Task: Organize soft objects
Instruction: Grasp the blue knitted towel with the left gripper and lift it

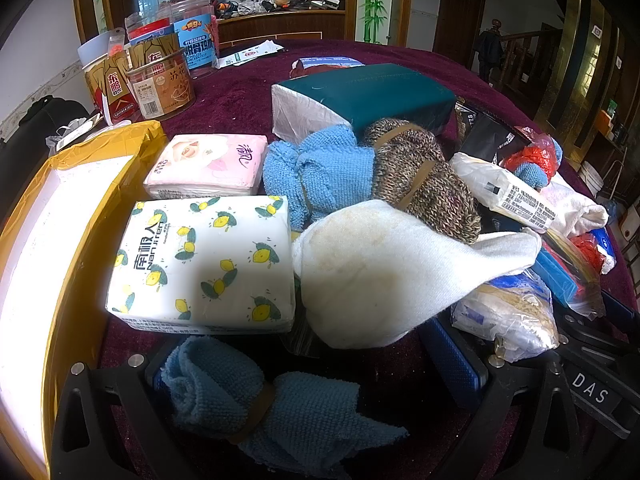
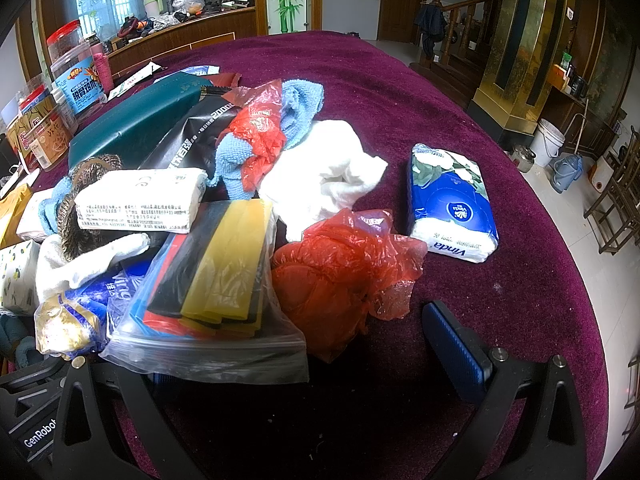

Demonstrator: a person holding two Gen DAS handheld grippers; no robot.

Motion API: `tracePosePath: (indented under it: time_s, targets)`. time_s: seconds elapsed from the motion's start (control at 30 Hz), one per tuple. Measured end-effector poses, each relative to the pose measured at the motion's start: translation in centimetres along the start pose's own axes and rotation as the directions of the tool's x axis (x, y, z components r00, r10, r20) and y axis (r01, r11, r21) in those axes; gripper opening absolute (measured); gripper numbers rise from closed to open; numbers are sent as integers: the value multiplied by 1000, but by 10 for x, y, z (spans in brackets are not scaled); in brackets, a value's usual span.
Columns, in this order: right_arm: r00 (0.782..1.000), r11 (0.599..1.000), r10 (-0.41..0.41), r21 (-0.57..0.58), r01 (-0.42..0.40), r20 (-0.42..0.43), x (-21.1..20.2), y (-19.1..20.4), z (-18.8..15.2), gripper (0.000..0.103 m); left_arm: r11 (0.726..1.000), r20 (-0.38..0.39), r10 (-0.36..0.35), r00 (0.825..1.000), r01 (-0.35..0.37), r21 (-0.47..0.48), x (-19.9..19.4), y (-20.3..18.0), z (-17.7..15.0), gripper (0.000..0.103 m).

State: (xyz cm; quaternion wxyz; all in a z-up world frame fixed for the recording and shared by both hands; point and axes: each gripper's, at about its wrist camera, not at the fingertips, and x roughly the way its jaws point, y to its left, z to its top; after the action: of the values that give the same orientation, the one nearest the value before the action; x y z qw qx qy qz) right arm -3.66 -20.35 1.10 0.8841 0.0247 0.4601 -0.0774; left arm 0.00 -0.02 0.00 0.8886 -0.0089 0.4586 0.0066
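In the left wrist view my left gripper (image 1: 308, 376) is open; a rolled blue towel with a brown band (image 1: 248, 404) lies between its fingers, against the left one. Ahead lie a lemon-print tissue pack (image 1: 204, 264), a pink tissue pack (image 1: 208, 170), a white cloth (image 1: 384, 272), a blue towel bundle (image 1: 320, 172), a brown knit roll (image 1: 420, 172) and a teal tissue pack (image 1: 360, 96). In the right wrist view my right gripper (image 2: 312, 364) is open, with a zip bag of coloured sheets (image 2: 216, 292) over its left finger. A red plastic bag (image 2: 344, 276), a white cloth (image 2: 324, 176) and a blue Vinda tissue pack (image 2: 452, 200) lie ahead.
A yellow-taped box (image 1: 60, 216) stands at the left on the maroon tablecloth (image 2: 400, 92). Snack jars (image 1: 160, 76) stand at the back left. A white wrapped pack (image 2: 140, 200) and a black packet (image 2: 192, 132) lie in the pile. The table edge curves at the right.
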Motion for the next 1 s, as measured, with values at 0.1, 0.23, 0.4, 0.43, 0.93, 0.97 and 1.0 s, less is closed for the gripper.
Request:
tracePosePath:
  time_s: [0.1,0.23,0.4,0.43,0.93,0.97,1.0]
  targets:
    - [1000,1000,0,0,0,0,0,0,0,103,1000,0,0,1000,0,0,0,0,0,103]
    - [1000,1000,0,0,0,0,0,0,0,103,1000,-3,2,1000,-2,-6,0,0,0,103]
    - [1000,1000,0,0,0,0,0,0,0,103,1000,-38,9,999,-10,-17,-2,1,0,103]
    - [1000,1000,0,0,0,1,0,1,0,103,1000,-41,14,999,-15,-21,-3,-1,-1,103]
    - [996,994,58,-91,-64,-62,0,1,1,103,1000,-44,17,999,-17,-3,-7,-2,-6,103]
    - [996,993,60,-97,-65,-63,-1,2,0,103,1000,-45,12,999,-12,-4,-7,-2,-6,103]
    - [997,992,53,-107,-60,-64,-3,3,-1,103,1000,-46,4,999,-4,-2,-8,-2,-6,102]
